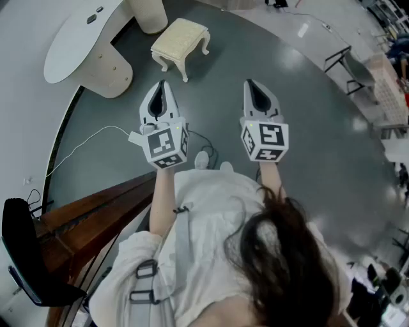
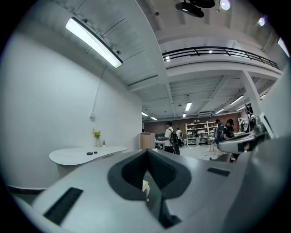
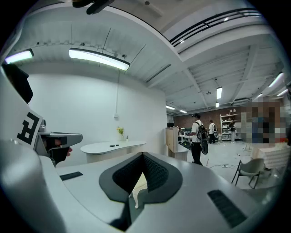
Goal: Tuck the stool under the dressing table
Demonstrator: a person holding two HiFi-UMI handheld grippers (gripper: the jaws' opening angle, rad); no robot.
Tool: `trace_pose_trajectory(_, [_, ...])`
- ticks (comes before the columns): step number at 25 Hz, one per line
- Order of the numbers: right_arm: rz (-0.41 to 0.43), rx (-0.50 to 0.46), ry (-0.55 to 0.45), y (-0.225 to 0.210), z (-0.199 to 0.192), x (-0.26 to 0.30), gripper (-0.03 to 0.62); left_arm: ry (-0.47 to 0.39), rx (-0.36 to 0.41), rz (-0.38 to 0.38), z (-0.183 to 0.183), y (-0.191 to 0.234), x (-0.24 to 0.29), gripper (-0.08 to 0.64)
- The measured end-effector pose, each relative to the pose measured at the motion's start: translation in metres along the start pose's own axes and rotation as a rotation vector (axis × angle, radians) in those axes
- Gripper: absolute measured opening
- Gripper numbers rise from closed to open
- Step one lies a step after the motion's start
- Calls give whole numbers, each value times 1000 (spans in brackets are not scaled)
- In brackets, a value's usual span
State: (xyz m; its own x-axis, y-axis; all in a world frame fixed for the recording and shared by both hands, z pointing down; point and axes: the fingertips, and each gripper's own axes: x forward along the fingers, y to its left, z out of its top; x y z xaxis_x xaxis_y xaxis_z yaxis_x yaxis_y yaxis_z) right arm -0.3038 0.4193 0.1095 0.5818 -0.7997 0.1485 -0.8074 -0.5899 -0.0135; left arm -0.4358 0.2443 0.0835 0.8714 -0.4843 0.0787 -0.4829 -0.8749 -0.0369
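Left hand-held gripper [image 1: 160,84], right hand-held gripper [image 1: 248,83]: marker cubes [image 1: 167,145].

The right gripper [image 3: 142,157] has its fingers [image 3: 159,175] closed together, a sliver of the cream stool [image 3: 140,185] showing through their notch; the curved white dressing-table surface [image 3: 113,146] stands beyond

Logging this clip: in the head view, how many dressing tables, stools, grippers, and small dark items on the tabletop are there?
Dressing table: 1
Stool: 1
Grippers: 2, the left gripper and the right gripper
Small dark items on the tabletop: 2
Total: 6
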Motion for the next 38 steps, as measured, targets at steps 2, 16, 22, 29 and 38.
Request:
trace_pose_trajectory(2, [3,1,-3,-2,1,0,3,3,-2,1,-2,-2,0,4])
trace_pose_trajectory(16, [24,72,-21,-14,-2,-8,3,25,-37,24,-14,-9,-6,4])
trace_pose_trajectory(22, [44,90,-22,-31,-7,-19,3,23,-39,28,-15,-27,-6,5])
trace_pose_trajectory(29, [56,112,-41,-59,-16,-35,3,1,-31,37,-15,-58,-11,5])
trace_pose_trajectory(38, [77,70,-52,-66,-12,-4,3,-6,-77,58,-17,-55,20,4])
